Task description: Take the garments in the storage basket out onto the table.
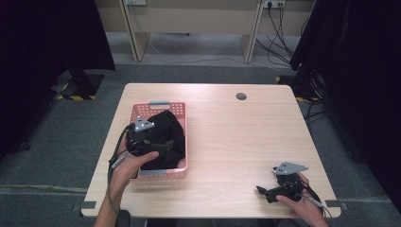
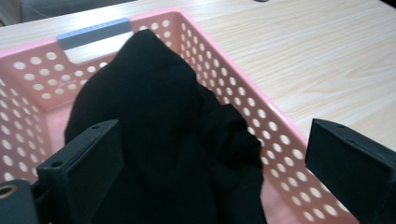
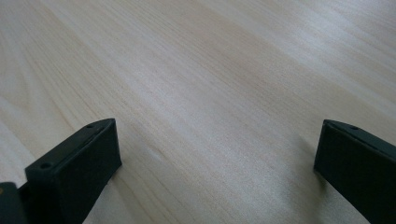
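**Materials and finishes on the surface**

The surface (image 1: 236,142) looks like pale wood laminate with a fine straight grain, smooth with a soft sheen. The basket (image 2: 243,88) is pink plastic, slightly glossy, its walls pierced with round holes, with a grey matt strip at the handle. The black cloth (image 2: 159,140) inside is soft, matt and creased. The left gripper (image 2: 210,177) and right gripper (image 3: 215,172) have matt black plastic-looking jaws.
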`<move>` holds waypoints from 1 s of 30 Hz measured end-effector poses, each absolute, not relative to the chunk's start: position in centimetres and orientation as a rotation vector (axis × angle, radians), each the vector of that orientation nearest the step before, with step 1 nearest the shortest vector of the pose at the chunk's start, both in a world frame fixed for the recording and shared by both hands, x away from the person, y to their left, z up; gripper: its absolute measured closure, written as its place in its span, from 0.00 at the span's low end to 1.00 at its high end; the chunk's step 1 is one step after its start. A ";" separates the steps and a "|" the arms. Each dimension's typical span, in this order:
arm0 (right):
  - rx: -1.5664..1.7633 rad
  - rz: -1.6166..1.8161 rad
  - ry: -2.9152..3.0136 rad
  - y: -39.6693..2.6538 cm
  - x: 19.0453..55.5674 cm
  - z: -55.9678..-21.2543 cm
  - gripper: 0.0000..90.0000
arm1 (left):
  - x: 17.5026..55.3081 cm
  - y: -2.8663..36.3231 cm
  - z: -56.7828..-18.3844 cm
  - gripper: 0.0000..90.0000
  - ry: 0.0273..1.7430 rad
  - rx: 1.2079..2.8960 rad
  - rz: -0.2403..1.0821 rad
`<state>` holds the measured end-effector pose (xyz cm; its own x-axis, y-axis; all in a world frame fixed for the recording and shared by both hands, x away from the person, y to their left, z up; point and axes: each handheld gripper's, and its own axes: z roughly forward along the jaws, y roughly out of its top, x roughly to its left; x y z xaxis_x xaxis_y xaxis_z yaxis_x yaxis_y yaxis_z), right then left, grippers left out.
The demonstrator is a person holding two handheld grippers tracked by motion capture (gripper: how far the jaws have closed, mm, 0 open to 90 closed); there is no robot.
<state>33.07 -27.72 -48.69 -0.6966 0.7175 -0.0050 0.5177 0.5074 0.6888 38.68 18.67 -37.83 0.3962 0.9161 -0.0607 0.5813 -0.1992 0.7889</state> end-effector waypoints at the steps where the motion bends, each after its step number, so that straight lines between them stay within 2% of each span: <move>1: 1.039 0.981 2.463 -27.7 33.1 -48.7 0.01 | 38.7 18.7 -37.8 0.04 1.285 1.894 0.558; 8: 1.038 0.981 2.463 -27.7 33.1 -48.7 0.01 | 40.7 19.3 -39.0 0.04 1.350 1.884 0.542; 30: 1.033 0.980 2.465 -27.7 33.1 -48.7 0.01 | 43.2 19.8 -41.1 0.02 1.449 1.908 0.520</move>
